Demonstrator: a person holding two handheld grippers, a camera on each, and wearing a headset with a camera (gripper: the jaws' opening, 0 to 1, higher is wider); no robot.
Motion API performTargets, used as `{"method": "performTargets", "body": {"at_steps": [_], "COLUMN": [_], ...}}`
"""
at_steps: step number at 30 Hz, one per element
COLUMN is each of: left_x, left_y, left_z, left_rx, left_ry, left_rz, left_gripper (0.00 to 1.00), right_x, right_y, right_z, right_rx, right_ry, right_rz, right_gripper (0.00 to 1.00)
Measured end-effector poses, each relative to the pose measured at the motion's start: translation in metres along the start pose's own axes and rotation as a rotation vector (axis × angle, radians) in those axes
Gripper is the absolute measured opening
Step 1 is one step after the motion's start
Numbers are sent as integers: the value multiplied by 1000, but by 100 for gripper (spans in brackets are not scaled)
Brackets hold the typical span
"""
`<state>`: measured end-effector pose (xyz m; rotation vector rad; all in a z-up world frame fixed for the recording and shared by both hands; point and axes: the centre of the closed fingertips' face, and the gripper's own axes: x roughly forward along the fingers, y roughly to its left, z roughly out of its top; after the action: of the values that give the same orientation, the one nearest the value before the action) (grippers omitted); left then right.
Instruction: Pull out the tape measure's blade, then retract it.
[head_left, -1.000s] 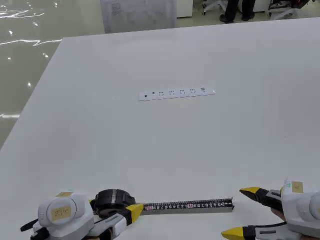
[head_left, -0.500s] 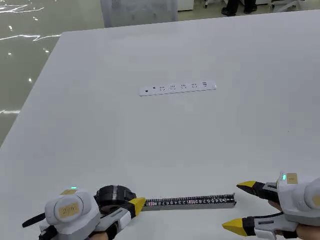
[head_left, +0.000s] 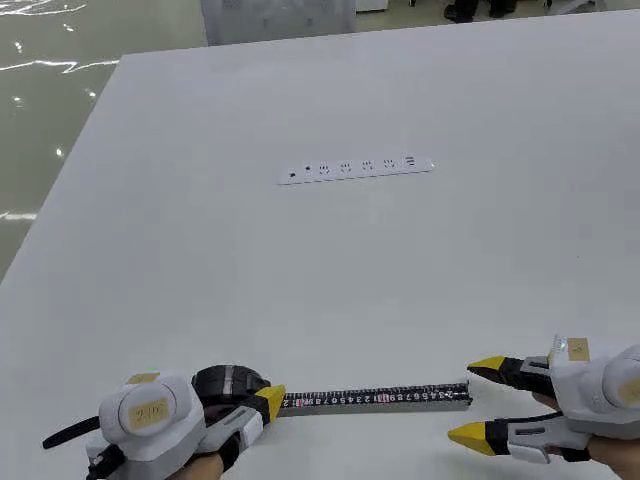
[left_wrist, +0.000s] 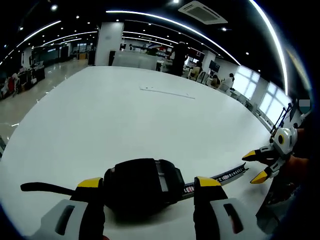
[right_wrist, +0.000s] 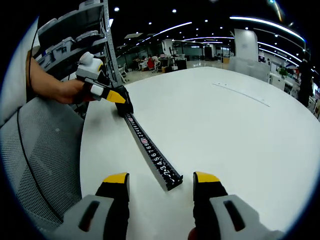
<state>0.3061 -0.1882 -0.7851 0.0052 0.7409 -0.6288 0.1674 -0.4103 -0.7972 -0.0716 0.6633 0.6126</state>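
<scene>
Head view: left tongs (head_left: 250, 398) clamping tape measure case (head_left: 228, 384), lower left of frame. Blade (head_left: 375, 397) lying extended rightward on table (head_left: 300, 260). Right tongs (head_left: 476, 400) standing apart at blade end, lower right.
Left gripper view: case sitting between jaws, bottom centre.
Right gripper view: hook (right_wrist: 172, 180) lying between jaws, touching neither.
Handling judgement: case rigid, smooth; blade thin, springy, likely snapping back. Taking hold at hook advised.

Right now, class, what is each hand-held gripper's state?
Left hand-held gripper: closed on the tape measure.
Right hand-held gripper: open, holding nothing.
</scene>
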Motion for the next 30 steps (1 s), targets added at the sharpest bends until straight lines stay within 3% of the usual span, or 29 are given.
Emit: {"method": "performTargets", "body": {"at_steps": [18, 30], "left_x": [4, 5], "left_y": [6, 6], "left_z": [-1, -3], "left_rx": [1, 25], "left_ry": [-4, -4], "left_rz": [46, 61], "left_gripper": [67, 66], "right_x": [8, 11], "right_y": [-7, -9], "right_z": [-5, -7], "right_rx": [-68, -67], "right_ry": [17, 19], "right_rz": [33, 39], "right_gripper": [35, 33]}}
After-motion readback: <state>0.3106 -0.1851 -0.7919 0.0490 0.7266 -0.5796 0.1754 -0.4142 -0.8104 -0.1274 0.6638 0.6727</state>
